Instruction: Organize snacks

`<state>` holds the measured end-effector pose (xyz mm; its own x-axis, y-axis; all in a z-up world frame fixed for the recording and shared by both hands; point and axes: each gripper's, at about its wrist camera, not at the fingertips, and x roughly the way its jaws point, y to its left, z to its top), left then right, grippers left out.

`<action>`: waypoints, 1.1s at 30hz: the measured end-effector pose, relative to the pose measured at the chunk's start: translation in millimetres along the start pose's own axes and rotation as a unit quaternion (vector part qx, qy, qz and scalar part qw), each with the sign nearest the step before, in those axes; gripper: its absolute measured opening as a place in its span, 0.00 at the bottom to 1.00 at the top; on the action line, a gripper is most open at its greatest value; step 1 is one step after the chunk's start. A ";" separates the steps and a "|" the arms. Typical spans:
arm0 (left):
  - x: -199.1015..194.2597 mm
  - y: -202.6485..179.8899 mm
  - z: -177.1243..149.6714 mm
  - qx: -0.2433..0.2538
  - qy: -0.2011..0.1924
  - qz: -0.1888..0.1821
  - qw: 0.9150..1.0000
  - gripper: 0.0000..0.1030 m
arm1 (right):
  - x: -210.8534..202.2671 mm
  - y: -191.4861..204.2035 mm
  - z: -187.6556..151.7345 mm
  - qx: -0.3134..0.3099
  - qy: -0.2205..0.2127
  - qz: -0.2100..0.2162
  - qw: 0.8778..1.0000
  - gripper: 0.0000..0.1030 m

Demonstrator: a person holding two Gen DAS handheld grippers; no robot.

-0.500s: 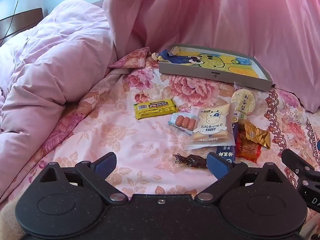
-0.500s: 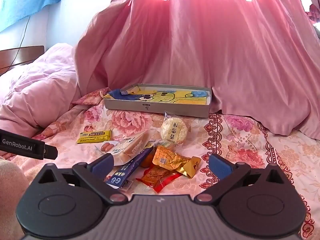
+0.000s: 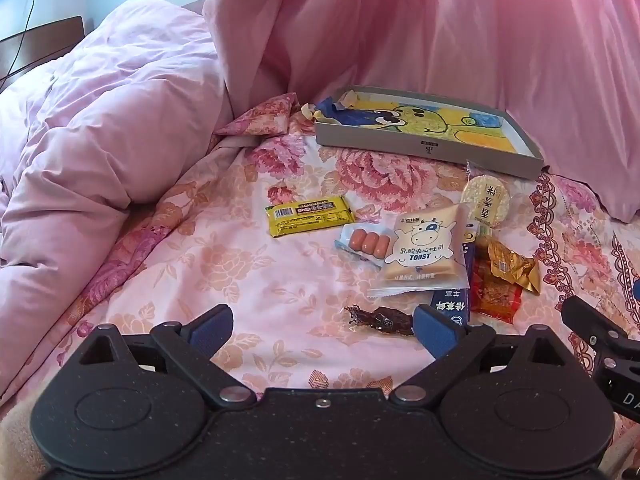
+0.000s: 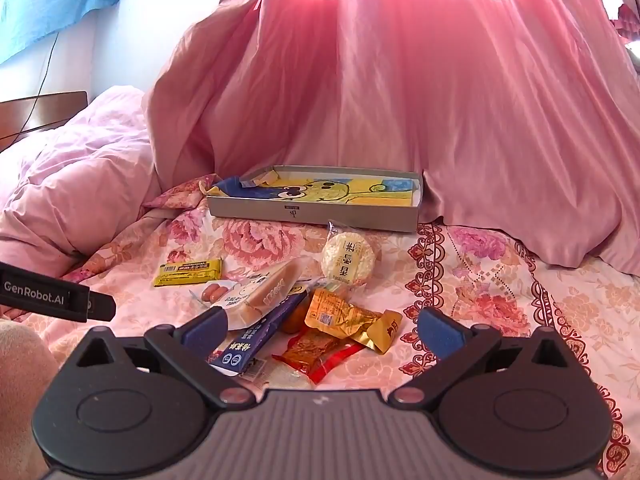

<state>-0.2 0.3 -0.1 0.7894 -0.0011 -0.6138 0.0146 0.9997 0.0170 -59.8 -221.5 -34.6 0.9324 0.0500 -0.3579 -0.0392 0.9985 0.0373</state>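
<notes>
Pink flowered bed [image 3: 224,264] carries your snacks [image 4: 304,312] in a loose heap, near the empty tray [image 4: 312,216] at the far side, likely their destination. Both your left tool [image 3: 322,326] and right tool [image 4: 322,326] gape wide, holding nothing.

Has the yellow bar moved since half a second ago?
No. The yellow bar lies at the same spot on the floral sheet, same offset from the grey tray.

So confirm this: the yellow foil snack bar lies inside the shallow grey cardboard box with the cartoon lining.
Wrong on one point: the yellow foil snack bar lies on the floral bedsheet, in front of the shallow grey cardboard box, not inside it. The left wrist view shows this.
</notes>
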 end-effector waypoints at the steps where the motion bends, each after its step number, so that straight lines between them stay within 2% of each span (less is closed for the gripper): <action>1: 0.0 0.0 0.0 0.000 0.000 0.000 1.000 0.94 | 1.4 -0.2 -0.2 0.000 0.001 -0.001 1.000 1.00; 33: 3.2 -2.3 -2.5 0.003 0.006 0.002 1.000 0.94 | 3.9 -0.4 -1.7 0.006 0.023 -0.005 1.000 1.00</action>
<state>0.8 -2.0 -4.1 0.7823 0.0023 -0.6228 0.0153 0.9996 0.0230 -56.8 -221.7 -37.5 0.9155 0.0419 -0.4001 -0.0260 0.9987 0.0449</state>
